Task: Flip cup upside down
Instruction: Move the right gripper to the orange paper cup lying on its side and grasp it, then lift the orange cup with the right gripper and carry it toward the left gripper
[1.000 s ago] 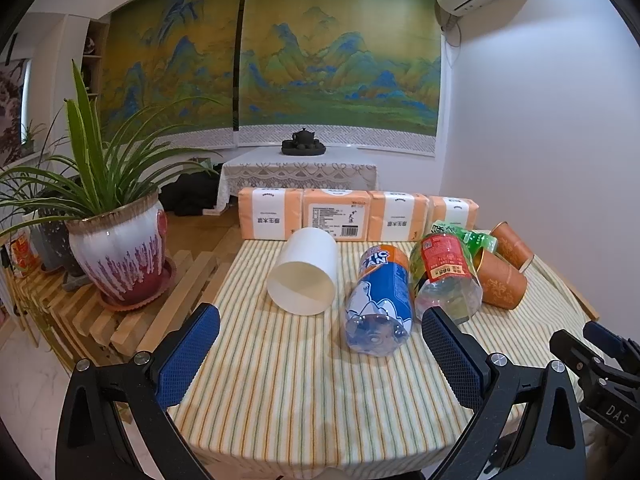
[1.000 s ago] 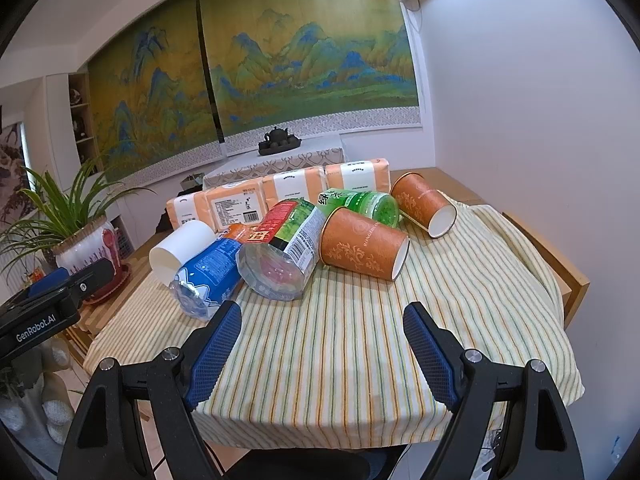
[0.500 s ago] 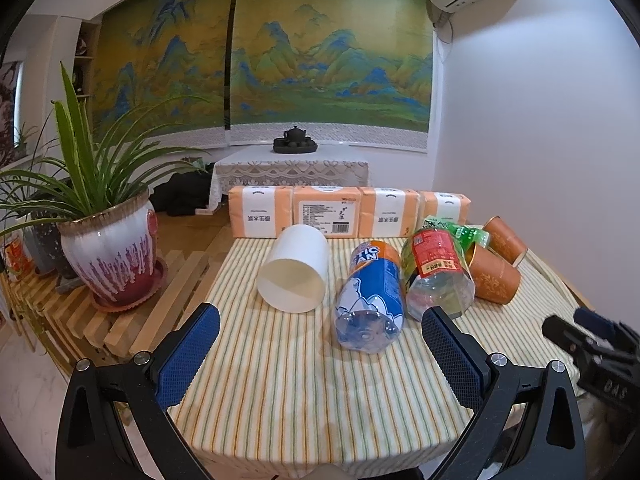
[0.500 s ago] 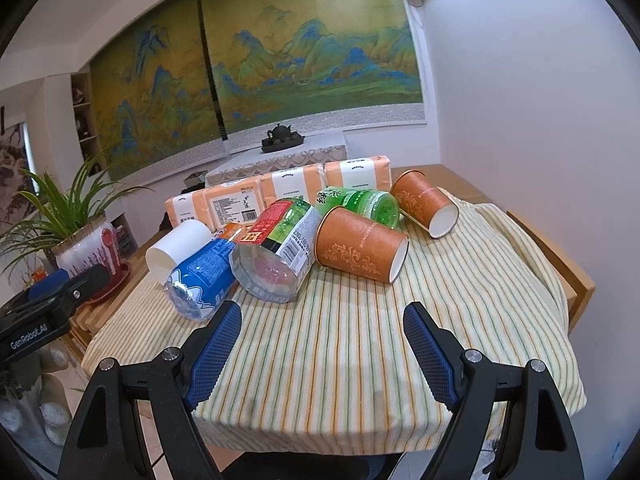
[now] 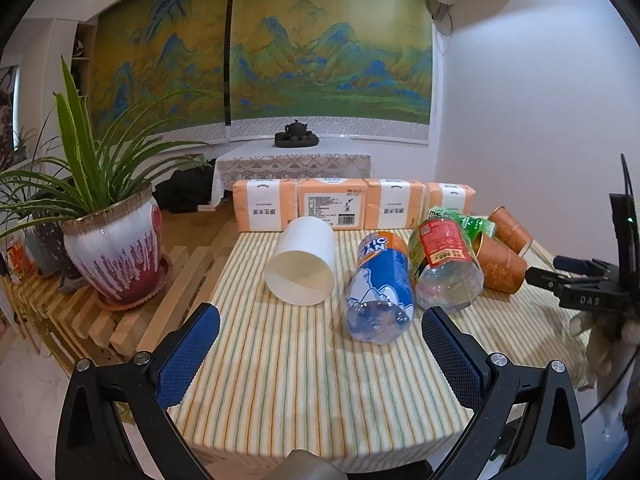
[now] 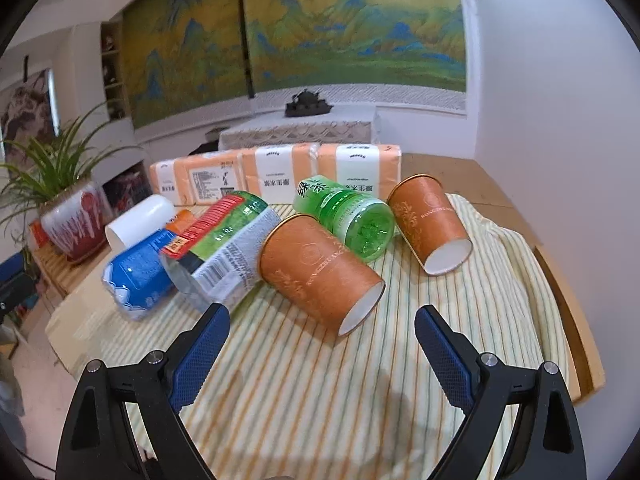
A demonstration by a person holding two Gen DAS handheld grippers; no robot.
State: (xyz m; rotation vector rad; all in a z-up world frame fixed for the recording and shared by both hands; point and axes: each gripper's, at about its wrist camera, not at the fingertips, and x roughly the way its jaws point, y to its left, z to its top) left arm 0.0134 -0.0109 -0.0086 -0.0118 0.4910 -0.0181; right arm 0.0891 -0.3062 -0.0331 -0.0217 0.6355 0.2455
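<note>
Since a second ago we see the right gripper (image 6: 322,340) drawn in closer to the table: the near orange cup (image 6: 320,270) now fills more of the right wrist view and lies just ahead of the spread jaws, which hold nothing. The view has also swung left, so the back wall hanging sits more squarely in front. In the left wrist view little has changed on the table; the left gripper (image 5: 320,344) has its jaws wide apart and empty, and the right gripper's body has risen higher at the right edge of that view.

We count three cups, all lying on their sides on the striped cloth (image 6: 320,400). Taking the blue-labelled bottle (image 5: 380,284) as our landmark: the white cup (image 5: 302,266) lies just left of it, mouth toward the left camera; the near orange cup lies to its right, beyond the red-labelled bottle (image 5: 444,262); the far orange cup (image 6: 432,226) lies further right still, at the end of the row.

We count three bottles, also on their sides: the blue-labelled one, the red-labelled one touching its right side, and a green bottle (image 6: 348,216) behind, between the two orange cups.

Behind the landmark stand four orange tissue packs (image 5: 348,208) in a row. Well to its left sits one potted plant (image 5: 116,248) on a slatted bench (image 5: 120,320).
</note>
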